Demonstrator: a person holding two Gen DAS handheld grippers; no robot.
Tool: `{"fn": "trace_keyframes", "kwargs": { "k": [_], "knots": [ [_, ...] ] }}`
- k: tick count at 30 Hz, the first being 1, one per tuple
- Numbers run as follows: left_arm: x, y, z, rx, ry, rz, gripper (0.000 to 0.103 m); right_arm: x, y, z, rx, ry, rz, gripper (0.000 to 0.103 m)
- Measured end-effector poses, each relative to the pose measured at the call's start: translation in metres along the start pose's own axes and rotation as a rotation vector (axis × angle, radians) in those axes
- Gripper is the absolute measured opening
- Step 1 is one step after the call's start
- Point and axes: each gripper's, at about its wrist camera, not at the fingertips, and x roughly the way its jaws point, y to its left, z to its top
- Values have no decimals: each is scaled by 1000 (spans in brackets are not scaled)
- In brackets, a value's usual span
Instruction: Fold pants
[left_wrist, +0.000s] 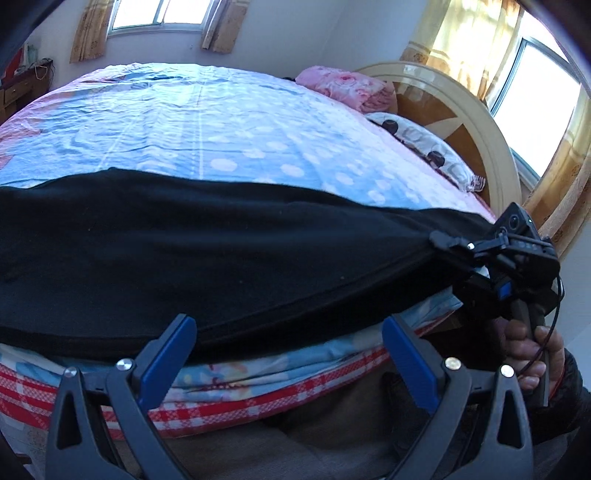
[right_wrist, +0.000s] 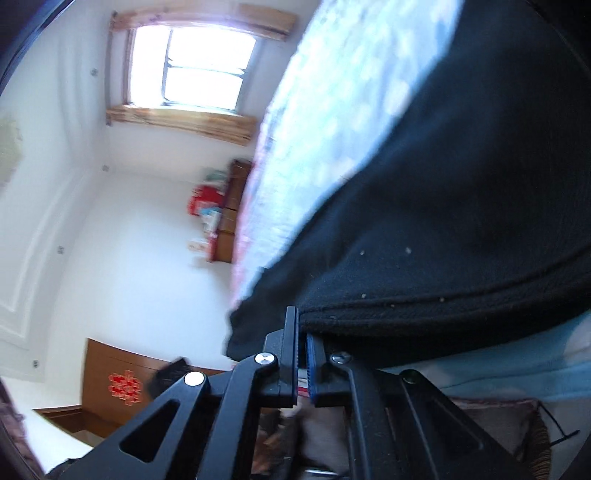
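The black pants (left_wrist: 155, 254) lie stretched across the near edge of the bed (left_wrist: 207, 122), filling the middle band of the left wrist view from the left border to the right. At the right of that view the right hand-held gripper (left_wrist: 437, 238) has its jaws pinched together on the end of the pants, with the cloth pulled taut toward it; a hand (left_wrist: 528, 350) grips its handle at the lower right. In the right wrist view the same hand-held gripper (right_wrist: 302, 354) sits at lower centre, its fingers nearly touching, the thick hem of the pants (right_wrist: 443, 221) caught at their tips. The left hand-held gripper (left_wrist: 288, 354) stands wide open at the bottom of the left wrist view, its blue pads apart and holding nothing, just at the lower edge of the pants over the checked side of the mattress. A pink quilt (left_wrist: 343, 86) and a pillow (left_wrist: 424, 142) lie at the upper right, by the headboard (left_wrist: 476, 122).
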Motion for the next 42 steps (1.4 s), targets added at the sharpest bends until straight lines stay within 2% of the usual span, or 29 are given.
{"fn": "trace_keyframes", "kwargs": {
  "k": [6,10,12,13,15,16,19,22,24,26,28,29,31,32,33,35,37,39,41,42],
  "knots": [
    [4,-4,-4,0,37,-57,102,-5,10,-4,7,-1,67,4],
    [4,-7,-5,1,48,-147,102,-11,12,1,8,-11,72,4],
    [13,-6,-5,-14,82,-161,102,-7,19,2,-3,-7,94,4],
    [17,-4,-5,-26,99,-146,102,-8,21,2,-11,-2,101,4],
    [16,-1,-5,-39,93,-71,99,-4,23,1,-30,14,84,4],
    [11,1,-4,-38,77,-9,96,-4,21,0,-30,32,55,4],
    [-3,-4,-3,16,58,69,96,-1,-1,-12,-15,77,-94,4],
    [-17,-14,2,83,25,91,96,6,-32,-24,46,154,-216,7],
    [-27,-21,14,131,-30,99,98,10,-47,-26,138,235,-222,8],
    [-27,-20,31,147,-67,139,98,7,-41,-28,130,284,-244,9],
    [-20,-17,49,141,-83,172,98,-5,-12,-27,5,264,-216,9],
    [-15,-16,59,140,-90,164,98,-14,11,-22,-95,224,-200,9],
    [-4,-15,72,152,-100,141,98,-32,45,-8,-246,100,-214,9],
    [8,-14,76,159,-88,162,98,-38,56,2,-290,41,-222,9],
    [19,-13,77,165,-69,197,98,-42,62,16,-320,-11,-248,9],
    [48,-8,71,160,-6,268,97,-36,64,40,-344,-57,-342,9],
    [68,0,59,149,60,314,96,-12,64,57,-412,-40,-431,9],
    [73,3,45,150,89,346,96,17,57,61,-486,-14,-533,9],
    [70,-6,32,221,81,378,97,42,31,61,-417,99,-593,9],
    [68,-9,28,240,79,377,97,41,21,58,-366,94,-557,9]
  ]
}}
